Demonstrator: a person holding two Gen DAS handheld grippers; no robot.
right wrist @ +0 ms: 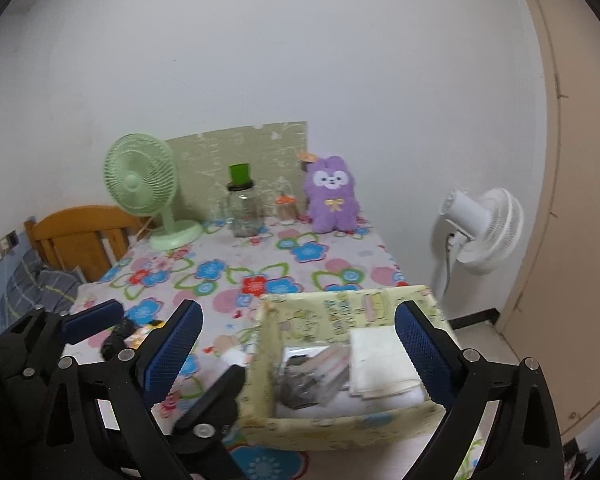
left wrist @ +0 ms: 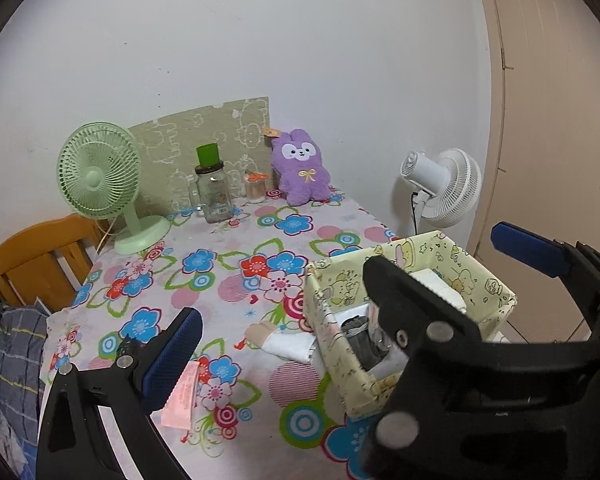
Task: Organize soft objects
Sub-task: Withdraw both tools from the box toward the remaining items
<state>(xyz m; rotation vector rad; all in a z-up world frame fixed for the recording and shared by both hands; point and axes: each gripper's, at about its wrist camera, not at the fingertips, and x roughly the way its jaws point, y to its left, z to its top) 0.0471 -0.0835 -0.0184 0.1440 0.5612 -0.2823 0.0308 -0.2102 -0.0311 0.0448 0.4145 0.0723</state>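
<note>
A pale yellow cartoon-print box [left wrist: 340, 368] [right wrist: 320, 424] stands at the table's near right. Inside lie a folded white cloth [right wrist: 380, 364], a dark grey rolled item [left wrist: 362, 340] [right wrist: 300, 388] and a clear packet. A folded white and beige cloth [left wrist: 284, 340] lies on the tablecloth just left of the box. A pink packet [left wrist: 182, 400] lies by my left finger. A purple plush bunny [left wrist: 302, 172] [right wrist: 332, 196] sits at the far edge. My left gripper [left wrist: 300, 360] is open and empty. My right gripper [right wrist: 300, 344] is open and empty, straddling the box from above.
A green desk fan [left wrist: 100, 184], a glass jar with a green lid [left wrist: 214, 192], a small toothpick jar [left wrist: 256, 188] and a green board stand at the back. A white floor fan [left wrist: 448, 188] stands right of the table. A wooden chair [left wrist: 36, 256] is at left.
</note>
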